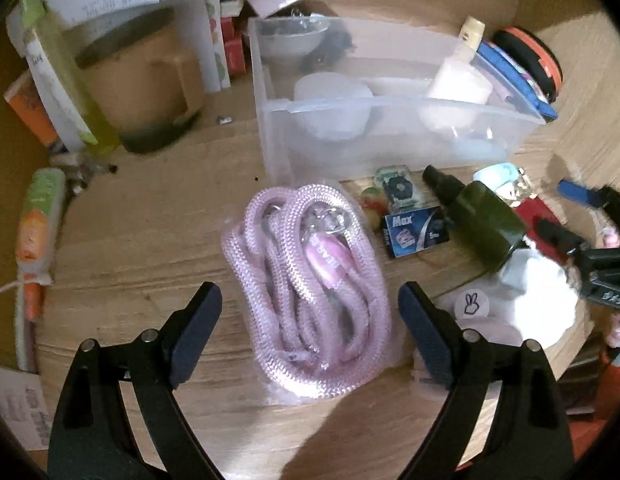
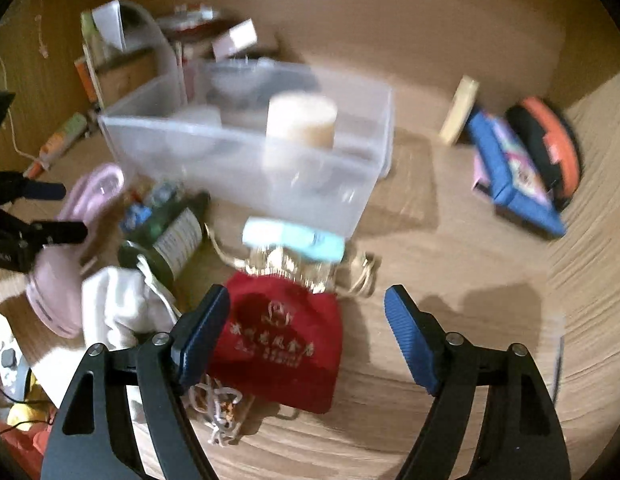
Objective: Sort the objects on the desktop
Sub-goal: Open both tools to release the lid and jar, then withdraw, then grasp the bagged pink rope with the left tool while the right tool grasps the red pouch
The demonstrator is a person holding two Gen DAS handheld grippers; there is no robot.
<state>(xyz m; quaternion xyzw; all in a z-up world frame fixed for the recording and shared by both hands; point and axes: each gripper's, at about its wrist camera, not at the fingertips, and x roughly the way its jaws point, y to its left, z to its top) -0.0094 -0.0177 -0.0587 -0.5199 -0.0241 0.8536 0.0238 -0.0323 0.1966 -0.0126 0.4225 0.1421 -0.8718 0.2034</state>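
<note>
My left gripper (image 1: pixel 310 300) is open and empty, its jaws on either side of a bagged pink rope (image 1: pixel 310 280) lying on the wooden desk. A clear plastic bin (image 1: pixel 374 120) stands behind it with white jars inside. My right gripper (image 2: pixel 308 312) is open and empty over a red drawstring pouch (image 2: pixel 286 344). The bin (image 2: pixel 250 152) also shows in the right wrist view, with a dark green bottle (image 2: pixel 170 236) and a light blue tube (image 2: pixel 294 240) in front of it. The left gripper (image 2: pixel 38 212) shows at the left edge of the right wrist view.
A blue staple box (image 1: pixel 414 230), the green bottle (image 1: pixel 482 220) and a white cloth (image 1: pixel 538 300) lie to the right of the rope. A blue book (image 2: pixel 514 176) and an orange-black disc (image 2: pixel 550 144) lie at the far right. Books and boxes (image 1: pixel 70 80) crowd the back left.
</note>
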